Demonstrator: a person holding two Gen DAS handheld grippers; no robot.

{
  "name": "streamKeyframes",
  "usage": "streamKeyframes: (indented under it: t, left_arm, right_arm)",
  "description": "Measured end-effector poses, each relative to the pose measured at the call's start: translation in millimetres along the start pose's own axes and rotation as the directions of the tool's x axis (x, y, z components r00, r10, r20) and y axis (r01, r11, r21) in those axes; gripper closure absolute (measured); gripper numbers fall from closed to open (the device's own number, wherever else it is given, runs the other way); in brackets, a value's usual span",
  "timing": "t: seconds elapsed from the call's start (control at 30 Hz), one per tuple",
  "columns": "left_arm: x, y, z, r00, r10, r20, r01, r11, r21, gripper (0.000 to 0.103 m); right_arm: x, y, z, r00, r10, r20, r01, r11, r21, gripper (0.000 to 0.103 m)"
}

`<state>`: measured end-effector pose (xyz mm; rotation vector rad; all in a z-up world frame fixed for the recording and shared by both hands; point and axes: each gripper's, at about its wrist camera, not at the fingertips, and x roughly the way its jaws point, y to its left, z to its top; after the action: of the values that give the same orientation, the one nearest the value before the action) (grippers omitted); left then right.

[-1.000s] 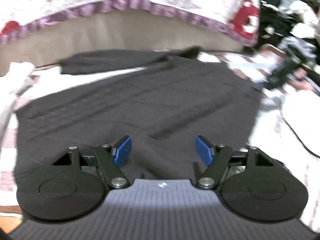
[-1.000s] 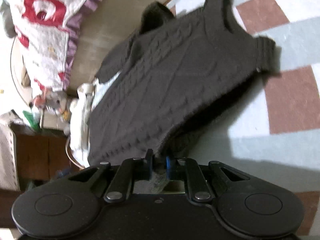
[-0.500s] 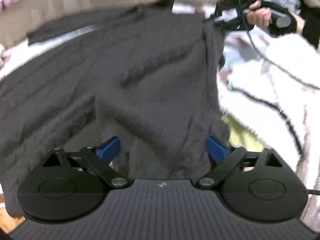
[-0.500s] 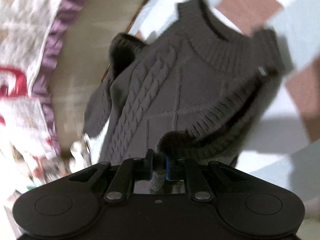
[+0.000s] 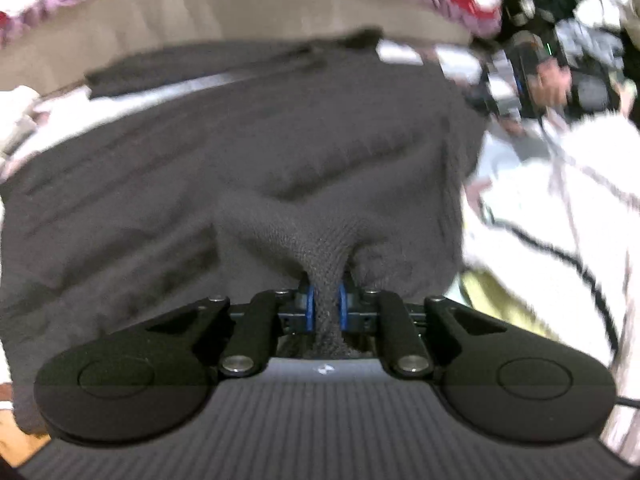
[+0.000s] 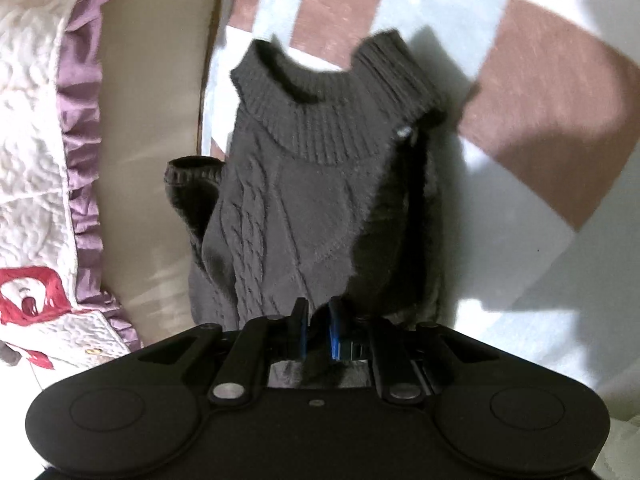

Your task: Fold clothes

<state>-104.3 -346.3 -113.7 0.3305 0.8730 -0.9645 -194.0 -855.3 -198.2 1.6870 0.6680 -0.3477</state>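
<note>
A dark grey cable-knit sweater (image 5: 240, 160) lies spread over a checked cover. In the left wrist view my left gripper (image 5: 324, 306) has a bunched ridge of the knit between its blue pads; its jaws are closing and the pads press on the fabric. My right gripper (image 6: 318, 330) is shut on the sweater (image 6: 312, 208) at its near edge, with the fabric draped ahead. The ribbed collar (image 6: 320, 120) faces away and one sleeve cuff (image 6: 192, 176) sticks out to the left. A hand with the right gripper (image 5: 520, 80) shows blurred at the far right of the sweater.
A white quilt with a purple ruffle and red figures (image 6: 36, 120) lies along the far side, beside a beige surface (image 6: 160, 120). The cover has brown and pale squares (image 6: 552, 92). A white fluffy sleeve with a black line (image 5: 560, 220) is at right, clutter (image 5: 580, 20) behind.
My left gripper's jaws went from wide open to closed on a bunch of sweater fabric. My right gripper rolled and sank with its grip kept, so the collar now lies straight ahead.
</note>
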Motion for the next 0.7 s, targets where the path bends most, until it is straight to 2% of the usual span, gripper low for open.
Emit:
streamKeyframes:
  t: [0.2, 0.3, 0.37, 0.43, 0.47, 0.5, 0.53, 0.6, 0.63, 0.7]
  left_arm:
    - [-19.3, 39.3, 48.2, 0.989, 0.029, 0.145, -0.021, 0.998, -0.06, 0.093]
    - [-5.9, 68.3, 73.1, 0.985, 0.044, 0.165, -0.021, 0.991, -0.136, 0.093]
    - [17.2, 85.2, 85.6, 0.986, 0.079, 0.146, -0.047, 0.976, -0.212, 0.092]
    - [49.1, 103.4, 89.2, 0.983, 0.147, 0.109, -0.109, 0.948, -0.298, 0.085]
    - [69.5, 110.6, 85.7, 0.973, 0.217, 0.08, -0.182, 0.932, -0.313, 0.071]
    - [82.2, 113.6, 80.5, 0.961, 0.272, 0.047, -0.243, 0.915, -0.323, 0.066]
    - [94.5, 116.4, 75.2, 0.945, 0.326, 0.013, -0.303, 0.893, -0.331, 0.066]
    - [97.2, 118.9, 61.9, 0.944, 0.329, 0.025, -0.3, 0.888, -0.349, 0.061]
    - [93.0, 119.9, 57.7, 0.946, 0.322, 0.042, -0.288, 0.891, -0.35, 0.061]
    - [79.5, 126.1, 54.2, 0.946, 0.314, 0.076, -0.27, 0.898, -0.346, 0.053]
  right_arm:
    - [-3.7, 10.0, 3.4, 0.997, -0.055, 0.051, 0.059, 0.994, -0.087, 0.092]
    - [-3.6, 18.1, 1.6, 0.993, -0.093, 0.073, 0.103, 0.984, -0.146, 0.092]
    - [-3.4, 24.3, -0.3, 0.988, -0.121, 0.093, 0.137, 0.973, -0.186, 0.092]
    - [-9.4, 28.5, -6.7, 0.982, -0.129, 0.138, 0.155, 0.969, -0.193, 0.092]
    - [-16.1, 29.7, -13.8, 0.98, -0.105, 0.17, 0.134, 0.976, -0.172, 0.092]
    - [-22.9, 30.9, -20.8, 0.976, -0.081, 0.202, 0.113, 0.982, -0.152, 0.088]
    - [-26.7, 31.7, -30.6, 0.973, -0.046, 0.225, 0.081, 0.985, -0.15, 0.087]
    - [-30.5, 32.9, -53.6, 0.965, 0.039, 0.26, 0.005, 0.986, -0.168, 0.076]
    - [-26.7, 38.1, -61.7, 0.967, 0.028, 0.254, 0.027, 0.977, -0.21, 0.076]
    - [-13.4, 53.1, -71.5, 0.973, -0.047, 0.226, 0.12, 0.939, -0.323, 0.076]
